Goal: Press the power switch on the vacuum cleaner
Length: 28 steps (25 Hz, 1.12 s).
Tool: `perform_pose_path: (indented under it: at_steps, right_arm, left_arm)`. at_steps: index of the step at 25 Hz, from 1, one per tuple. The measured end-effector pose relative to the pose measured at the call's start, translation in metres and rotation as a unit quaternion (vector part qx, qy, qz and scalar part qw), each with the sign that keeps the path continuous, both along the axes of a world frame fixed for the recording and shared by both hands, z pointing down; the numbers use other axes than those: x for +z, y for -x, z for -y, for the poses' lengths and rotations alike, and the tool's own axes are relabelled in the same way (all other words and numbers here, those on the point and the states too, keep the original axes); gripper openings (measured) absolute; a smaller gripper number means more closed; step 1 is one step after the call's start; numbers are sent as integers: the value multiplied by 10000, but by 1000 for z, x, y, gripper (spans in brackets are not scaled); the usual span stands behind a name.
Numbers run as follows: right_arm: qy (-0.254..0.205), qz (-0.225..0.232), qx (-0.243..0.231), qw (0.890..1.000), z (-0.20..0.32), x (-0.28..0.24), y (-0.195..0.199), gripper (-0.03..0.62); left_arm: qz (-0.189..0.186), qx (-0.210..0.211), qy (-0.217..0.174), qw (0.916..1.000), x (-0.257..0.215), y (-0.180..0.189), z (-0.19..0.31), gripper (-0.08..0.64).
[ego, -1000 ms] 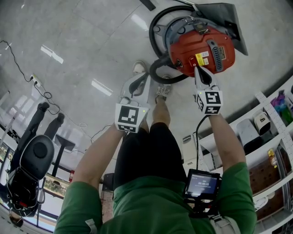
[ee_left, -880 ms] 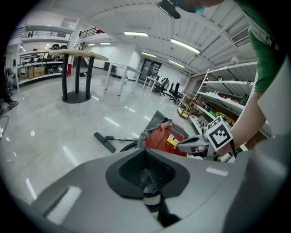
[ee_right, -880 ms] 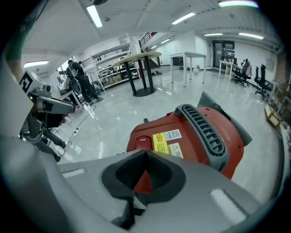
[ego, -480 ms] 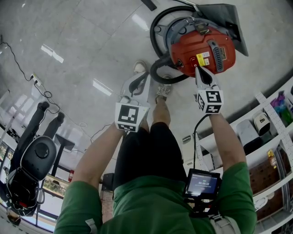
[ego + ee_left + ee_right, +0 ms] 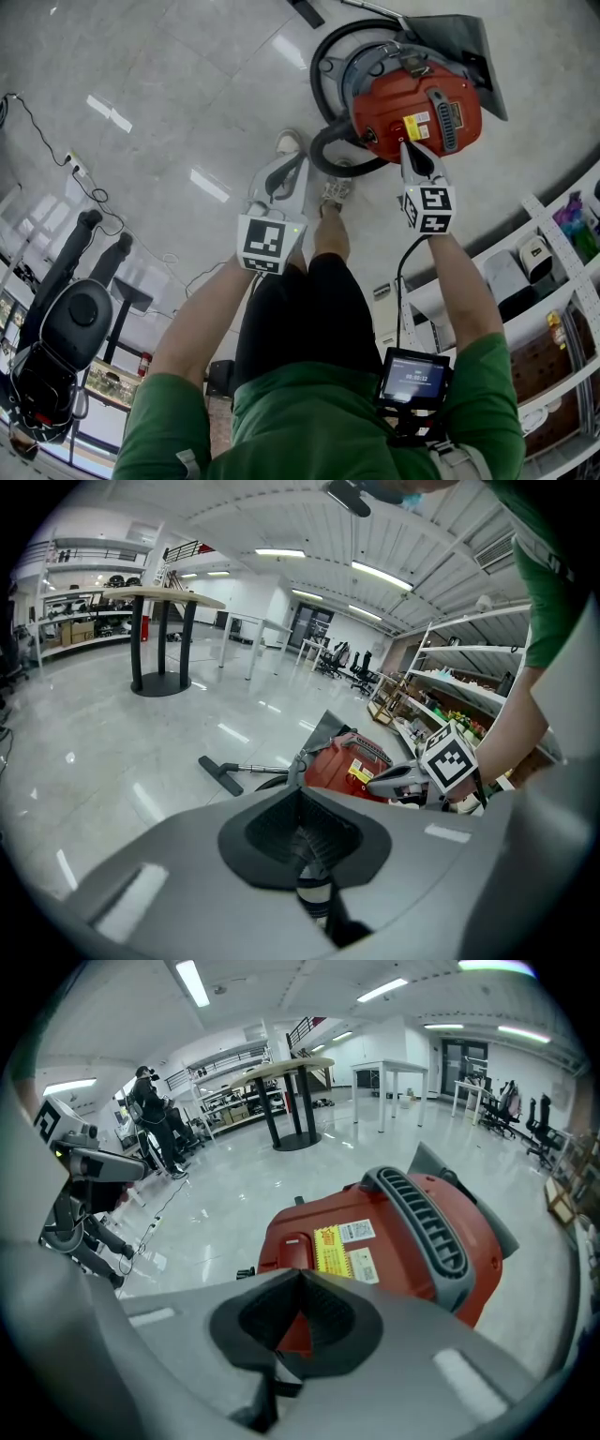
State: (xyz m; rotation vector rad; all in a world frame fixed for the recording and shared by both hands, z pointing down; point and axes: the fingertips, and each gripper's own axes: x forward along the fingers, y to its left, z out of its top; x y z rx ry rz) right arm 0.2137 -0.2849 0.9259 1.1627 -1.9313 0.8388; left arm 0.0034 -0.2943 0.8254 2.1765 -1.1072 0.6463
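Right tongs (image 5: 406,147) pressed together, tip just beside the yellow label (image 5: 413,126) on the red vacuum cleaner (image 5: 412,94), left tongs (image 5: 292,161) pressed together, empty, over the floor (image 5: 169,94)

Glossy red plastic vacuum cleaner (image 5: 412,101), polished floor (image 5: 178,75)

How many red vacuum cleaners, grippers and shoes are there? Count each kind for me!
Red vacuum cleaner: 1
Grippers: 2 (left gripper, right gripper)
Shoes: 2 (left shoe, right shoe)
Total: 5
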Motion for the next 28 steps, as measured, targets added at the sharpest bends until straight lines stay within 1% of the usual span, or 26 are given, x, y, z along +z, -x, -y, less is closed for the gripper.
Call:
perform_pose_path:
  at_steps: [3, 6, 8, 14, 18, 21, 25, 28]
  right_arm:
    - [55, -61, 8, 10000, -1, 0, 0, 3]
    - [264, -101, 83, 9996, -2, 0, -1, 3]
    - [317, -108, 121, 9994, -4, -7, -1, 3]
    - [71, -61, -33, 10000, -6, -61, -2, 3]
    - [-343, -51, -40, 9994, 14, -117, -13, 3]
    - [-696, 28, 55, 9976, 23, -175, -21, 3]
    - [-1229, 153, 199, 9921, 22, -259, -30, 3]
    - [-1570, 257, 324, 9867, 15, -313, -36, 3]
  left_arm:
    - [21, -13, -28, 10000, -3, 2, -1, -8]
    - [37, -17, -54, 10000, -8, 4, -2, -8]
    - [35, -14, -92, 10000, -15, 4, -3, -8]
    - [80, -10, -301, 9995, -53, 4, -2, -8]
    - [68, -30, -574, 9983, -92, 2, 14, -8]
    - [81, -72, -819, 9966, -135, 2, 20, -5]
    - [39, -178, -1170, 9930, -199, 5, 16, -2]
    - [-40, -208, -1415, 9897, -244, 6, 6, 0]
